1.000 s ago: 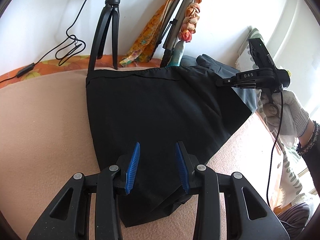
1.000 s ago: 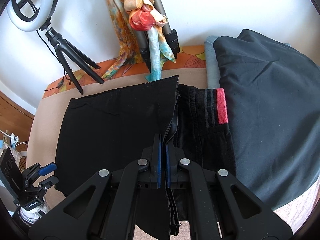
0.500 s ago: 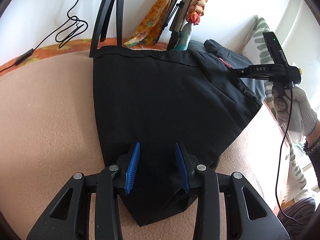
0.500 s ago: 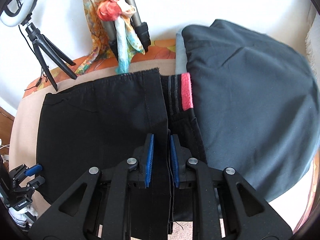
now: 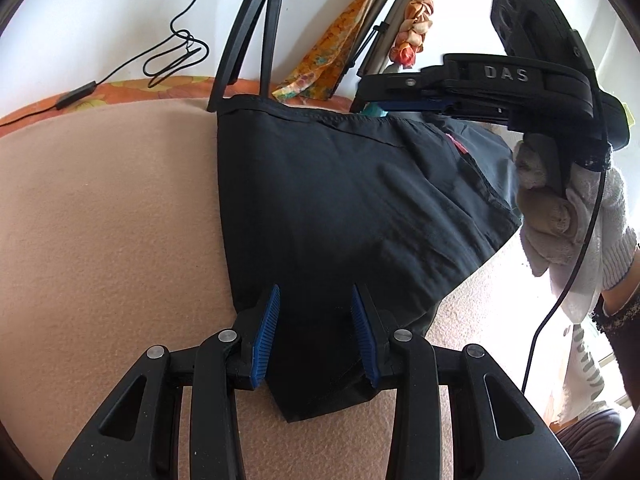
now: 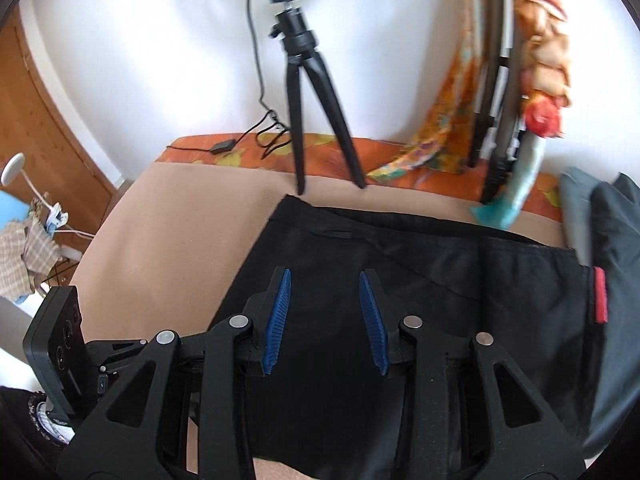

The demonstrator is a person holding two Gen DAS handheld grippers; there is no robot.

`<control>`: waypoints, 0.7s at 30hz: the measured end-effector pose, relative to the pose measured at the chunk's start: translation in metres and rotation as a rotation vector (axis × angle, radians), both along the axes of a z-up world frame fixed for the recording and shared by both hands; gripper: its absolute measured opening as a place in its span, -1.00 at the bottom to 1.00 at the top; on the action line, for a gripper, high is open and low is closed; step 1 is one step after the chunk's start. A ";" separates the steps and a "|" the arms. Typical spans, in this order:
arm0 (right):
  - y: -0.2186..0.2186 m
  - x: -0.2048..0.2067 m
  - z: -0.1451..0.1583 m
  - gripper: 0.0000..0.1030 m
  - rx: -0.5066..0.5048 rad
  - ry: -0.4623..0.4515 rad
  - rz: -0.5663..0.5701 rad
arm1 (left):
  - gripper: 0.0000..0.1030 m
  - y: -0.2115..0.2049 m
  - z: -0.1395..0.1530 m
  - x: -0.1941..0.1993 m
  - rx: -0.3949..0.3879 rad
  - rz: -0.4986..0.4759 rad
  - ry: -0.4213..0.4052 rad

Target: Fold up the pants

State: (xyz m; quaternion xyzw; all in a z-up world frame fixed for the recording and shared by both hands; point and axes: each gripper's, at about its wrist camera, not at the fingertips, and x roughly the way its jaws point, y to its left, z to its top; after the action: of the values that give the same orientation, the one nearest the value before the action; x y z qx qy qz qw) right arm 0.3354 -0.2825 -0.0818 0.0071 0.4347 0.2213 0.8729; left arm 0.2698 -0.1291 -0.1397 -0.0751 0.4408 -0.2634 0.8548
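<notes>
Black pants lie folded on a peach blanket, with a red waistband tab showing at the right. My left gripper hovers open over the narrow near end of the cloth, its blue pads apart and pinching nothing. A gloved hand holds my right gripper above the far right edge. In the right wrist view, the right gripper hangs over the middle of the pants. Its jaws are opening and nothing is between them. The red tab lies to the right.
A ring-light tripod stands at the pants' far edge, with its cable trailing along the wall. A second tripod draped with scarves is at the far right. A dark grey garment lies right of the pants. A wooden door is on the left.
The right gripper let go of the pants' edge, opened, and swung left over the cloth. The dropped layer now lies flat. The left gripper stayed in place, still open.
</notes>
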 end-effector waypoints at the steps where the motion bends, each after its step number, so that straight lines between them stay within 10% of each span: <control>1: 0.014 0.005 -0.004 -0.39 0.000 0.007 0.020 | -0.32 0.003 0.000 0.000 -0.004 0.007 -0.001; 21: 0.102 0.083 -0.076 -0.44 -0.088 0.233 0.045 | -0.12 0.044 -0.020 0.014 -0.262 0.104 0.175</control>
State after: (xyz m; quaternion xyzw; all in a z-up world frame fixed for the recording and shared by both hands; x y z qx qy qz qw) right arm 0.4187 -0.1800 -0.1576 -0.0154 0.5427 0.2191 0.8107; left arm 0.2836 -0.0849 -0.1596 -0.2314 0.4709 -0.2665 0.8085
